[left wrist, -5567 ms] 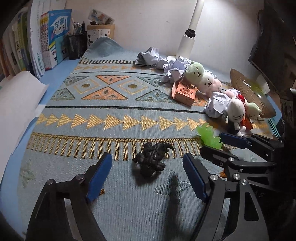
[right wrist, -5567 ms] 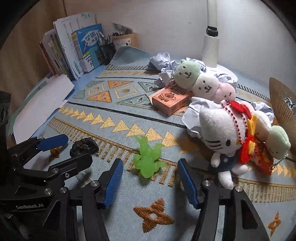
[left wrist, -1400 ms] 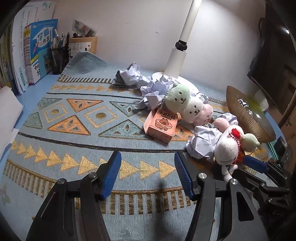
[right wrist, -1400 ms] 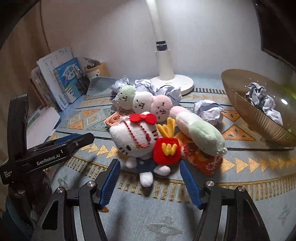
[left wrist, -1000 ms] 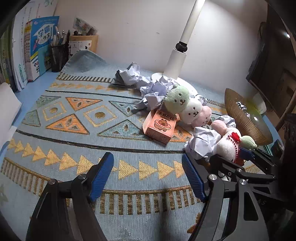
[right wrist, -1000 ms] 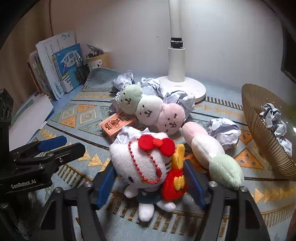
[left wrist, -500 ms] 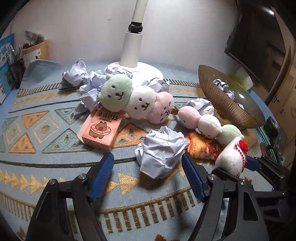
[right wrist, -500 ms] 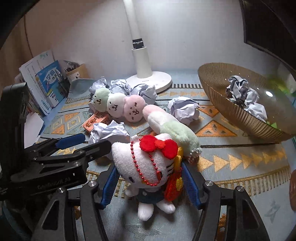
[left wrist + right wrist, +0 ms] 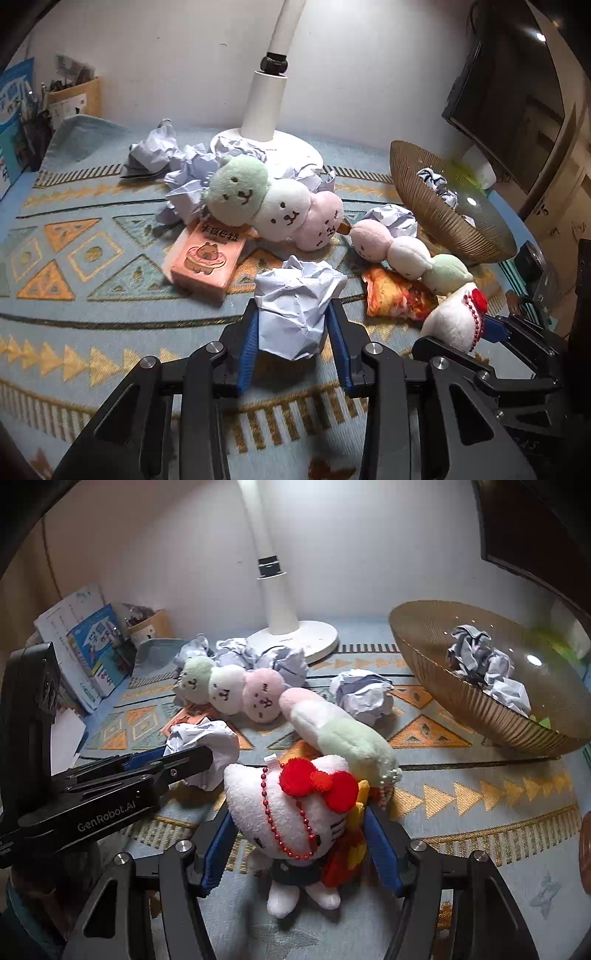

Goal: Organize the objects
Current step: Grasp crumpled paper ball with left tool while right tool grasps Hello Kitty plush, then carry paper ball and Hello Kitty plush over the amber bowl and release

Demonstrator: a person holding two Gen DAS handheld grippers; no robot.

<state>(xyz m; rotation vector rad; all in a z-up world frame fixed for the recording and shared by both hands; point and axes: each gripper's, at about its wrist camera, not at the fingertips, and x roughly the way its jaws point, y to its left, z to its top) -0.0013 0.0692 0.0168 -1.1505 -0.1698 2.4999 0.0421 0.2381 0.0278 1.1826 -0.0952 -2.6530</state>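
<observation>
Your left gripper [image 9: 293,341] is shut on the paper ball [image 9: 295,310], low in the middle of the left view; both blue pads press its sides. Your right gripper [image 9: 299,845] holds the cat plush [image 9: 295,812] with jaws about half open, low centre of the right view. The bowl [image 9: 443,694] waits at the right edge and already contains paper (so the ball probably belongs there). Lift the ball straight up first, because the pizza toy [image 9: 395,299] and the dango plush [image 9: 406,254] lie just beside it. Keep the squeeze gentle, as paper deforms and can slip. Then carry it over the rim before you release.
</observation>
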